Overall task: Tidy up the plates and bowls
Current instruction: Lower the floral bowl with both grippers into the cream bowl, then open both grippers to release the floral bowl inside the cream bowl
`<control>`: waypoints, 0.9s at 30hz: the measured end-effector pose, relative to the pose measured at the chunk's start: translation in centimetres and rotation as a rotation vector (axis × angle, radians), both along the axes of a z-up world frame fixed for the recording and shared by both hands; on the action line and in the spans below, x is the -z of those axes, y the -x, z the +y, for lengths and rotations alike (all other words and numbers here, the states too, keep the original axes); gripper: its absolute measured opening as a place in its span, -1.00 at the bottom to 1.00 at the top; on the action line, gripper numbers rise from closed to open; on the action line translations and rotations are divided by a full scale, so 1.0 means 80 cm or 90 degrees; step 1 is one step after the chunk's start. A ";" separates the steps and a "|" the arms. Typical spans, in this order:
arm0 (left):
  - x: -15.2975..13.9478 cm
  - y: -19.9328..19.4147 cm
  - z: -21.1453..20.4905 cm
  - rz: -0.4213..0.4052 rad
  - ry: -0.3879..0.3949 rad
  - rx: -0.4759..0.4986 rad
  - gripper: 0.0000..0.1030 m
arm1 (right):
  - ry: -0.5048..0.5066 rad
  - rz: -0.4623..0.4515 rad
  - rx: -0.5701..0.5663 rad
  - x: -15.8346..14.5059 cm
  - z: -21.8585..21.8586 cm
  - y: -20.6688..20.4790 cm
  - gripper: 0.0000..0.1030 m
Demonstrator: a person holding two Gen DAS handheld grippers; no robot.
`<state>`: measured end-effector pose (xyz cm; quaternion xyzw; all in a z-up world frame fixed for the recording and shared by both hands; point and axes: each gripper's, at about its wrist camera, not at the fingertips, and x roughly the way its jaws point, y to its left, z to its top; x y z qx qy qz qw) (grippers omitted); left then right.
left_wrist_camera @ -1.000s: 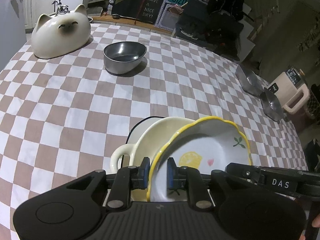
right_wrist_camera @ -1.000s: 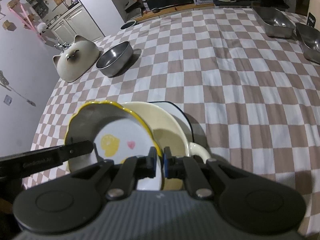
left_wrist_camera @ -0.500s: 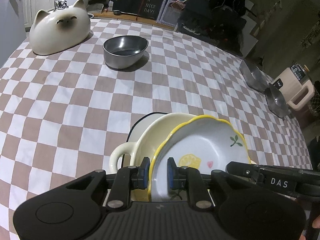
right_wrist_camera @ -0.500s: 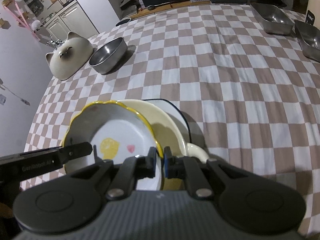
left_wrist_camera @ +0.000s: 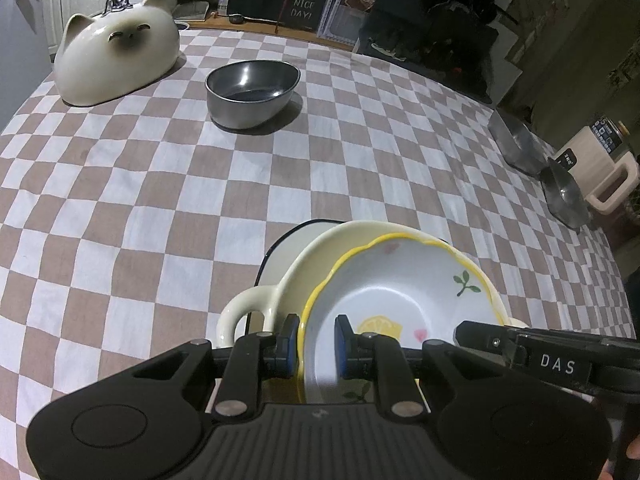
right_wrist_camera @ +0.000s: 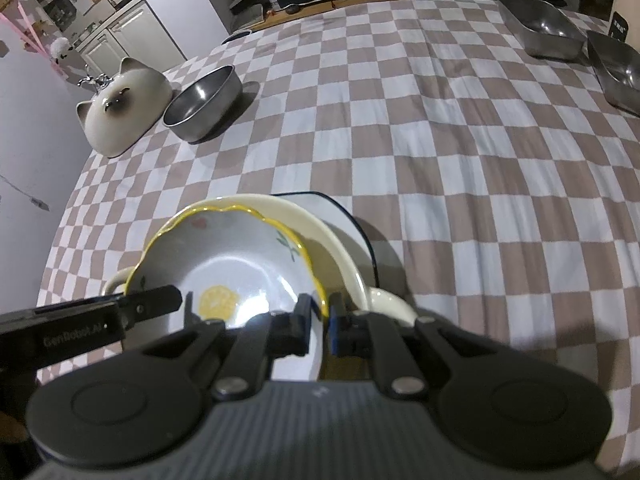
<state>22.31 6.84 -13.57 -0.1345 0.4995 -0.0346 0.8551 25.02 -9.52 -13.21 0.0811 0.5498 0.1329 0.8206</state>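
Observation:
A white lemon-print bowl (left_wrist_camera: pixel 400 292) with a wavy yellow rim lies in a cream two-handled dish (left_wrist_camera: pixel 304 264). That dish rests on a white plate with a dark blue edge (left_wrist_camera: pixel 288 240). My left gripper (left_wrist_camera: pixel 318 340) is shut on the bowl's near rim. From the opposite side, my right gripper (right_wrist_camera: pixel 320 316) pinches the rim of the same bowl (right_wrist_camera: pixel 232 264), its pads on either face. In the right wrist view the cream dish (right_wrist_camera: pixel 344 256) and the plate (right_wrist_camera: pixel 344 216) show behind the bowl. The left gripper (right_wrist_camera: pixel 180 304) reaches in from the left.
A checked cloth (left_wrist_camera: pixel 160 184) covers the table. A steel bowl (left_wrist_camera: pixel 252 92) and a cat-shaped ceramic dish (left_wrist_camera: pixel 116 64) stand at the far left. Two steel trays (right_wrist_camera: pixel 540 28) (right_wrist_camera: pixel 616 68) sit at the far right beside a cream appliance (left_wrist_camera: pixel 600 168).
The lemon bowl has tipped from steeply tilted to nearly level and sunk into the cream dish. Both grippers came down with it, still on its rim.

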 end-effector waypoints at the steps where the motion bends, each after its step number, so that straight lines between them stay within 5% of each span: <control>1: 0.001 0.000 0.000 0.000 0.001 0.000 -0.62 | 0.001 0.001 0.001 0.001 0.001 -0.001 -0.78; 27: 0.000 0.002 0.002 0.016 0.009 0.019 -0.57 | -0.013 0.028 -0.007 0.005 -0.003 -0.008 -0.67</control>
